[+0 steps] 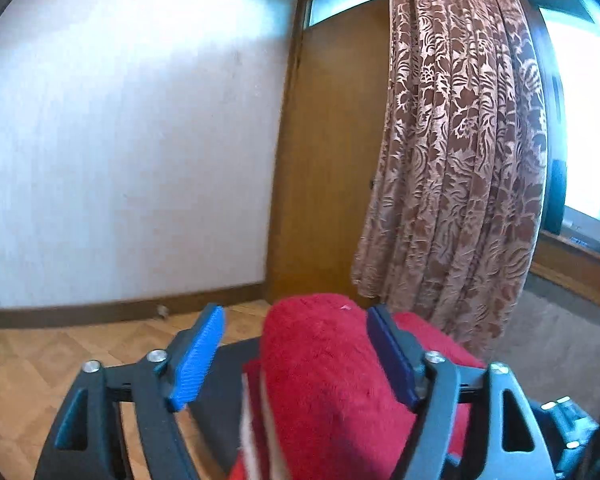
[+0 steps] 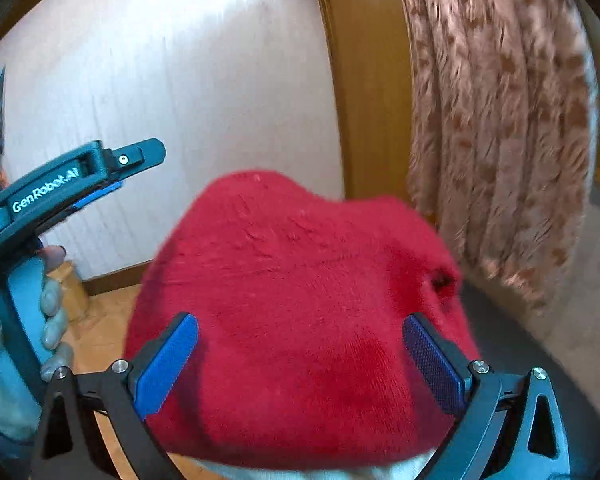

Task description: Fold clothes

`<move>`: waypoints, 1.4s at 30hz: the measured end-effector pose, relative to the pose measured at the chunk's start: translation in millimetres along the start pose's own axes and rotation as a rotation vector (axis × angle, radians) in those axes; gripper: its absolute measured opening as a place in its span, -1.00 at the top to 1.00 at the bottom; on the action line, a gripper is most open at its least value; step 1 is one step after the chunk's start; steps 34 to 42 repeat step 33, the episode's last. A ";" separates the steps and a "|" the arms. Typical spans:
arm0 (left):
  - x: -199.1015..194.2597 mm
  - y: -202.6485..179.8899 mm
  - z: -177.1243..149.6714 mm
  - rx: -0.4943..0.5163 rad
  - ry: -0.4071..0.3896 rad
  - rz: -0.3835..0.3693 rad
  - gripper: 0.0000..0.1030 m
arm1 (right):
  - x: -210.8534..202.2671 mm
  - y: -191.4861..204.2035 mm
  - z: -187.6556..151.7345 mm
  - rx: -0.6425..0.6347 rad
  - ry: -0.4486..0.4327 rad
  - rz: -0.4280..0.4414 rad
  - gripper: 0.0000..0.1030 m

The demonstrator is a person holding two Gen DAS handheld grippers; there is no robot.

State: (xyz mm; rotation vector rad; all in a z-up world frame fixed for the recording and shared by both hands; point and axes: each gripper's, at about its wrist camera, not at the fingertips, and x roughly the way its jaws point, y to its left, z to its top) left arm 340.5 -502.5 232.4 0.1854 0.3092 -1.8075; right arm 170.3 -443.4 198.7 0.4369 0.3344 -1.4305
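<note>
A fuzzy red garment [image 1: 320,380] with a white edge lies bunched between the fingers of my left gripper [image 1: 296,354]. The jaws stand wide apart; the cloth rests against the right pad and leaves a gap to the left pad [image 1: 198,360]. In the right wrist view the same red garment [image 2: 300,300] bulges up between the fingers of my right gripper [image 2: 300,364], whose jaws also stand wide apart. The left gripper [image 2: 72,184], held by a hand, shows at the left of that view.
A white wall [image 1: 120,140], a wooden door [image 1: 332,160] and a brown patterned curtain [image 1: 460,160] stand ahead. A bright window [image 1: 588,120] is at the right. The floor is wood parquet [image 1: 40,360]; grey carpet [image 1: 560,352] lies at the right.
</note>
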 end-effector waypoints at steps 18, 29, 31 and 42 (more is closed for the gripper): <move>-96.7 2.2 -80.0 0.064 0.078 -0.048 -0.20 | -87.1 44.2 -71.9 0.028 -0.110 -0.199 -1.00; -85.8 8.1 -94.1 -0.006 0.130 -0.098 -0.15 | -82.4 49.1 -80.2 -0.001 -0.089 -0.184 -1.00; -84.9 10.7 -94.7 -0.011 0.122 -0.091 -0.01 | -81.5 50.6 -82.1 0.000 -0.086 -0.184 -1.00; -85.4 12.6 -96.7 -0.006 0.116 -0.079 0.00 | -80.2 52.4 -84.1 0.000 -0.082 -0.184 -1.00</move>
